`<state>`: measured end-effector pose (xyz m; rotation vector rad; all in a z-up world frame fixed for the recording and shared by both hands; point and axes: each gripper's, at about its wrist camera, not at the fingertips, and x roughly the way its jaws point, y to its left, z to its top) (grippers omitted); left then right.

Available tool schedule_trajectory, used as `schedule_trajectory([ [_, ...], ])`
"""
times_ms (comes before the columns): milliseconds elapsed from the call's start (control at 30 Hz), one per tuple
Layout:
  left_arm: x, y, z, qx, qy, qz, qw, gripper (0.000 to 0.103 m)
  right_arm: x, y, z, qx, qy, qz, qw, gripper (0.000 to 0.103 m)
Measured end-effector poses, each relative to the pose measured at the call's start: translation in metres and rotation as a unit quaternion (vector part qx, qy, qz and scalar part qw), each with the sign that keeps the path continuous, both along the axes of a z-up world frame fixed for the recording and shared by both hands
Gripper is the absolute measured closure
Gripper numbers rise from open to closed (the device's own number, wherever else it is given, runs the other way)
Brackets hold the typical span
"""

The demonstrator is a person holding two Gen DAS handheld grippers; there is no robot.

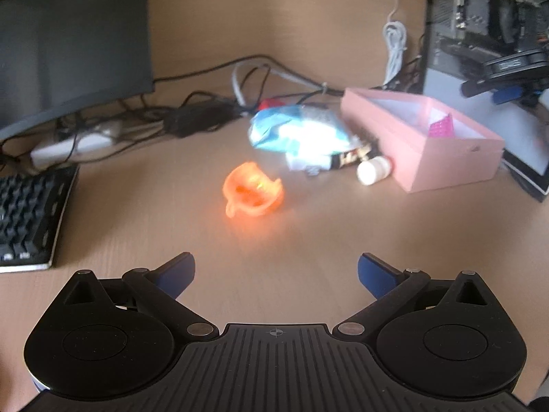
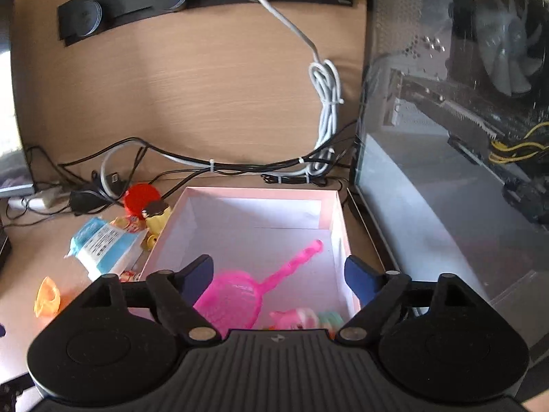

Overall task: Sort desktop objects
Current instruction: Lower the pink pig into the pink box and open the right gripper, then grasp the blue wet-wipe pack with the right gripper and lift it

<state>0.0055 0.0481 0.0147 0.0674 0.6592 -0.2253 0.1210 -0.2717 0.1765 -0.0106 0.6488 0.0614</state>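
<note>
Sorting partly done: a pink scoop (image 2: 240, 295) and small toys already lie in the pink box (image 2: 338, 213), under the empty, open jaws of the right gripper (image 2: 278, 271); the left gripper (image 1: 276, 267), jaws wide, faces an orange toy (image 1: 253, 195) and blue packet (image 1: 295, 130) left on the worktop (image 1: 137, 226)

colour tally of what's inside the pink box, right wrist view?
Inside the pink box, as far as this view shows:
Bright pink: 1, the scoop
Pale pink: 1, the small toy, partly hidden by the right tool
Green: 1, the ribbed piece, mostly hidden
Total: 3
</note>
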Motion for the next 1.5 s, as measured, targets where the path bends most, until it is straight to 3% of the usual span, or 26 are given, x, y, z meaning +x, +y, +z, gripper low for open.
schedule_trajectory([
  [333, -0.001, 0.005, -0.007, -0.027, 0.012, 0.033, 0.999, 0.0, -0.027, 0.02, 0.0, 0.001, 0.005, 0.041, 0.999, 0.018],
  [567, 0.003, 0.016, -0.009, -0.044, 0.023, 0.084, 0.9952, 0.0, -0.03, 0.066, 0.004, 0.024, 0.007, 0.111, 0.993, 0.015],
  [700, 0.004, 0.015, -0.009, -0.036, 0.023, 0.089, 0.9952, 0.0, -0.011, 0.105, -0.001, 0.031, 0.017, 0.145, 0.989, 0.015],
  [867, 0.004, 0.013, -0.01, -0.031, 0.023, 0.082, 0.9959, 0.0, 0.026, 0.163, -0.017, -0.004, 0.011, 0.173, 0.985, 0.015],
  [1067, 0.003, 0.017, -0.01, -0.047, 0.02, 0.081, 0.9954, 0.0, 0.091, 0.211, -0.05, -0.024, 0.046, 0.153, 0.987, 0.015],
  [1133, 0.002, 0.019, -0.01, -0.056, 0.018, 0.081, 0.995, 0.0, 0.094, 0.214, -0.056, -0.016, 0.053, 0.153, 0.987, 0.015],
  [1300, 0.001, 0.018, -0.009, -0.063, 0.018, 0.073, 0.9951, 0.0, 0.053, 0.231, -0.055, -0.073, 0.033, 0.227, 0.971, 0.048],
  [1500, 0.002, 0.018, -0.009, -0.065, 0.018, 0.072, 0.9951, 0.0, -0.007, 0.217, -0.044, -0.06, 0.057, 0.282, 0.956, 0.054],
])
